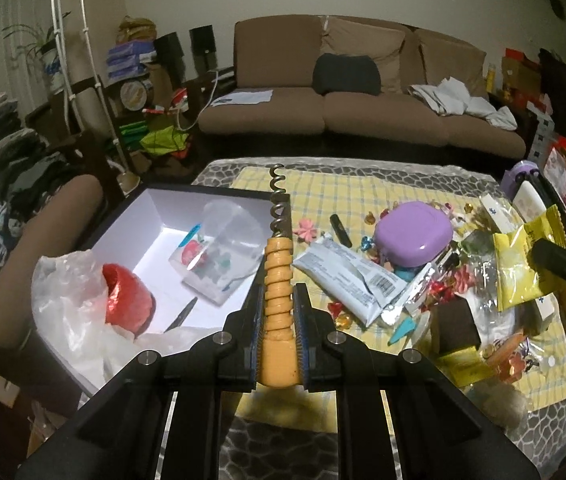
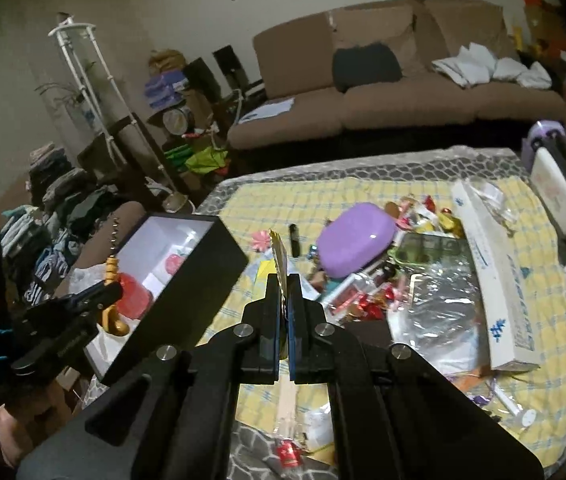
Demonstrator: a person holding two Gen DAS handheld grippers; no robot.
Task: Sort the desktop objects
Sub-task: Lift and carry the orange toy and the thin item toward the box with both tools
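Corkscrew (image 1: 279, 296) lies along the left gripper (image 1: 279, 300), clamped by its 2 jaws, spiral forward over the box (image 1: 155, 216) (right gripper (image 2: 283, 300) pinches a yellow packet (image 2: 280, 258)).

The corkscrew's (image 1: 279, 280) lower handle is hidden between the left gripper's (image 1: 279, 312) pads. In the right wrist view, the thin yellow packet (image 2: 279, 258) shows only its edge above the right gripper (image 2: 283, 296), its face unreadable. The black box's (image 2: 203, 276) near wall hides most of its contents there. Small sweets (image 1: 343, 314) scattered near the purple case (image 1: 413, 236) are too blurred to identify.
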